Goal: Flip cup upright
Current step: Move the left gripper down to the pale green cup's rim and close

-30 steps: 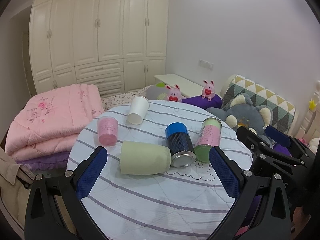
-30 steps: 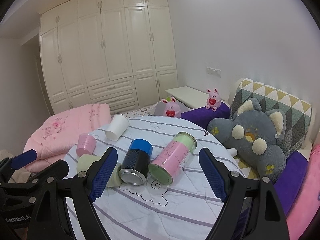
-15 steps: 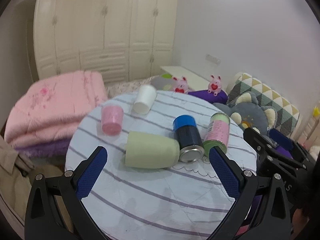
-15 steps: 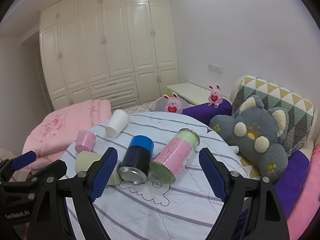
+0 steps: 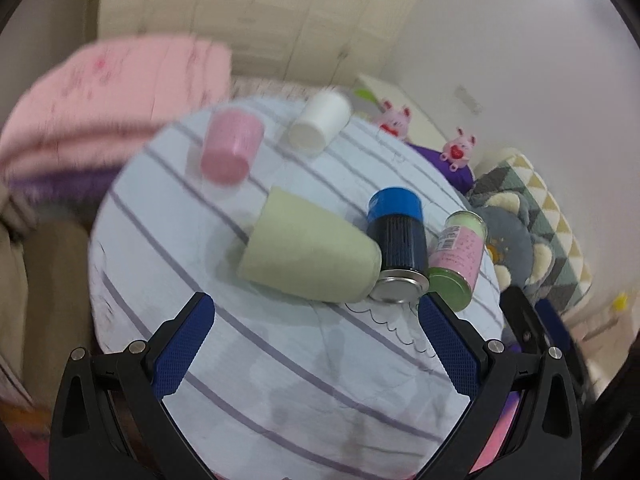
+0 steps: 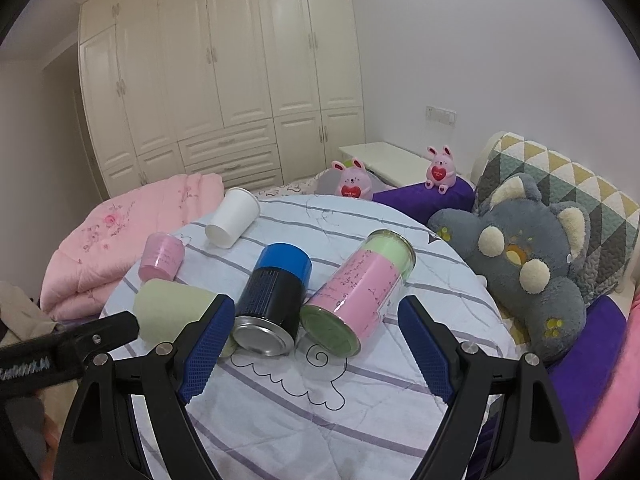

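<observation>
Left wrist view: the left tool (image 5: pixel 316 334) hangs wide open above the near part of the round, striped-cloth worktop (image 5: pixel 248 360), its blue pads empty. Just beyond lies the pale green cup (image 5: pixel 310 254) on its side near the worktop's middle, one end touching the blue-capped black can (image 5: pixel 396 244); a pink-and-green canister (image 5: pixel 458 258) lies beside that can toward the right edge. A small pink cup (image 5: pixel 230 148) and a white cup (image 5: pixel 320 120) sit toward the far edge. The view is blurred, so rim details are unclear. The tool seems lined up on the green cup, likely the one to be stood upright.

Right wrist view: the right tool (image 6: pixel 316 346) is also spread wide and holds nothing, poised over the near edge facing the black can (image 6: pixel 272 300) and the canister (image 6: pixel 356 292), both lying down. The green cup (image 6: pixel 172 312) shows at the left, partly behind the tool's left pad, with the pink cup (image 6: pixel 162 256) and white cup (image 6: pixel 234 216) beyond.
</observation>
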`<state>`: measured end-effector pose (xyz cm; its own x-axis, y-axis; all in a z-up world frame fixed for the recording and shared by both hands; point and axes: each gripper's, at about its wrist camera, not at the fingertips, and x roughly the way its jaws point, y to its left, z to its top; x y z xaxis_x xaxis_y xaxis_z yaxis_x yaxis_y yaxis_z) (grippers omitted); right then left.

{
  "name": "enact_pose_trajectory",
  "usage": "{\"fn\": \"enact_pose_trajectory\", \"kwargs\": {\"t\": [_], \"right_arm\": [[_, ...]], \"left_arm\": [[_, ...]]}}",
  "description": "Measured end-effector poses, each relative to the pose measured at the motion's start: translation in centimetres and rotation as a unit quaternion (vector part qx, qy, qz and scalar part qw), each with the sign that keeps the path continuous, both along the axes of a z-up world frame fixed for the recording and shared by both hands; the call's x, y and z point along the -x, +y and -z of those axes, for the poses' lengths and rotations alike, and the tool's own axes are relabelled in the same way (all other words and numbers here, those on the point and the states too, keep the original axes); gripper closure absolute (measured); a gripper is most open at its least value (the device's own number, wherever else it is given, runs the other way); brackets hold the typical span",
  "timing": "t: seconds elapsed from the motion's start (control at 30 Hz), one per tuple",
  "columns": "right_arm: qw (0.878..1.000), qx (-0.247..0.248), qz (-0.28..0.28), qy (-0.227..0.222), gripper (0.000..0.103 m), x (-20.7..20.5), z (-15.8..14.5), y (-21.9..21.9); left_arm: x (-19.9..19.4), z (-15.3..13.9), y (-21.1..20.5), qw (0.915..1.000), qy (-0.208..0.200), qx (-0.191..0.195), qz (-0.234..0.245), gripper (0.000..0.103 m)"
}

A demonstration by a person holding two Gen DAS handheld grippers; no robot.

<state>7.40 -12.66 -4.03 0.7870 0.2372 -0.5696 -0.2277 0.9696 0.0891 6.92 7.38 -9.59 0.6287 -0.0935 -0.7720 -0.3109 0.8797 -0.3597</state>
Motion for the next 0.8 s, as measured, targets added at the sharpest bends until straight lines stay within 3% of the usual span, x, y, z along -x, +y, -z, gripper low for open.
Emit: {"fn": "enact_pose_trajectory", "kwargs": {"t": [0.17, 0.37, 0.67, 0.8], "right_arm": [[1.000, 0.002, -0.012, 0.005, 0.019, -1.0, 0.5, -0.4], [0.999, 0.003, -0.033, 0.016, 0.019, -2.6, 1.5, -0.6], [0.998, -0.001, -0.052, 0.031, 0.019, -6.0, 2.7, -1.1], [0.998, -0.014, -0.057, 0.039, 0.019, -7.0, 3.2, -1.4]], "left_arm": [[-1.7, 1.1, 0.1, 0.9961, 0.035, 0.042, -0.069, 0.000], [-4.3, 2.0, 0.2, 0.9867, 0.069, 0.049, -0.139, 0.000], [-8.2, 4.9, 0.7, 0.9735, 0.119, 0.065, -0.184, 0.000], [-9.4, 5.5, 0.9, 0.9698, 0.122, 0.079, -0.196, 0.000]]}}
